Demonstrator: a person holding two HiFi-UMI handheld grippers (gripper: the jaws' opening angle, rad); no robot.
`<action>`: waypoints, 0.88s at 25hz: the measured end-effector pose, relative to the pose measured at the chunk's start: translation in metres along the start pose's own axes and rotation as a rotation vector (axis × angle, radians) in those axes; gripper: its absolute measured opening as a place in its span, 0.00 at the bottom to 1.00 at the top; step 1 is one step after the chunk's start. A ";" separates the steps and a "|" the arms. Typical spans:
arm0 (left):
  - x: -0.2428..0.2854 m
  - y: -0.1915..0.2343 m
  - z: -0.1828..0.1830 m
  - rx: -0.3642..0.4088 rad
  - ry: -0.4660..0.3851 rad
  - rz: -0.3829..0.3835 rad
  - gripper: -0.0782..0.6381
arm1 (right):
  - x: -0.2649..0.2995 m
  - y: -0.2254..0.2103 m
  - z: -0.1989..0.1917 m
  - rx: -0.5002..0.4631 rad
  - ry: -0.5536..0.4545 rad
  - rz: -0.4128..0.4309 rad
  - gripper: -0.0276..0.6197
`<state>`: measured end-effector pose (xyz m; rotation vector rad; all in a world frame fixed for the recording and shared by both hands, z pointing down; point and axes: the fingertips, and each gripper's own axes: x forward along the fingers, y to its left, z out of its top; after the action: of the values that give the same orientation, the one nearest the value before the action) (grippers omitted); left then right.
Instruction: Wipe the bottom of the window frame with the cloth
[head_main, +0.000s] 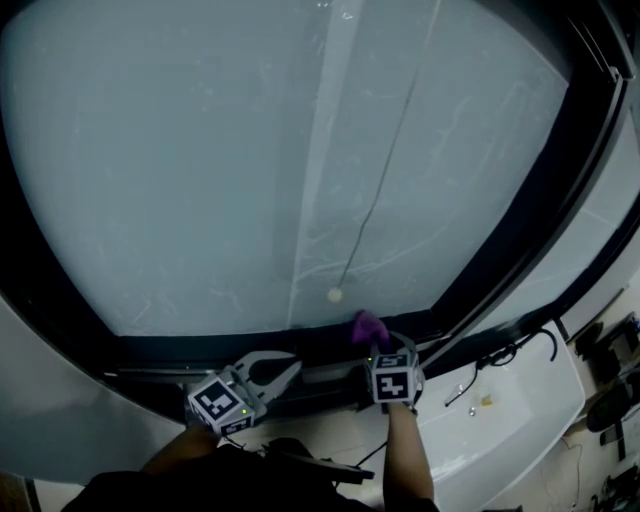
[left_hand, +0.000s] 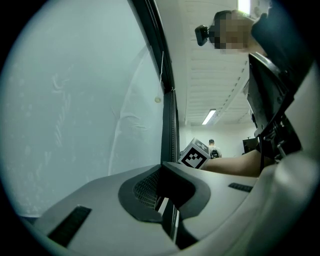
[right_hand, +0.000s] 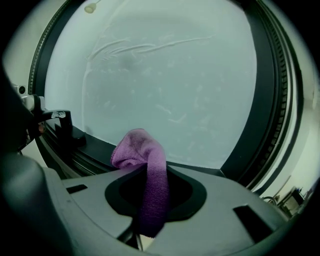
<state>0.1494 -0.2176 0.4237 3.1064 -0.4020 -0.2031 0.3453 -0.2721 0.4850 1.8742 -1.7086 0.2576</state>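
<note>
We see the left gripper (head_main: 290, 365) low at the left, in front of the dark bottom rail of the window frame (head_main: 190, 350). In the left gripper view its jaws are drawn together at the tips with nothing between them (left_hand: 162, 169), and the frame's dark upright runs up just behind them. This gripper is well apart from the cloth.

To the right, the small purple terry cloth (head_main: 368, 326) sits bunched at the tip of the right gripper (head_main: 376, 346), over the bottom rail where it meets the pale frosted glass pane (head_main: 200, 150). In the right gripper view the jaws are clamped on the cloth (right_hand: 137, 147). A strip of it runs back between them, and a folded lump stands out past the tips (right_hand: 152, 172) toward the rail (right_hand: 95, 147). We cannot tell whether it touches the rail.

We count two grippers, one cloth, and one thin cord ending in one pale round knob (head_main: 334, 294) just left of and above the cloth.
</note>
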 end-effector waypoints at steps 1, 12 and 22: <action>0.000 0.000 0.000 -0.002 0.000 0.000 0.11 | 0.000 -0.003 0.000 0.001 0.001 -0.003 0.17; 0.000 0.000 0.001 -0.022 -0.012 0.003 0.11 | 0.005 -0.034 -0.012 -0.009 0.024 -0.040 0.17; -0.001 0.001 0.001 -0.032 -0.019 -0.015 0.11 | 0.009 -0.066 -0.022 0.020 0.037 -0.090 0.17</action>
<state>0.1483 -0.2180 0.4231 3.0792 -0.3720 -0.2374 0.4151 -0.2679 0.4888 1.9434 -1.5980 0.2730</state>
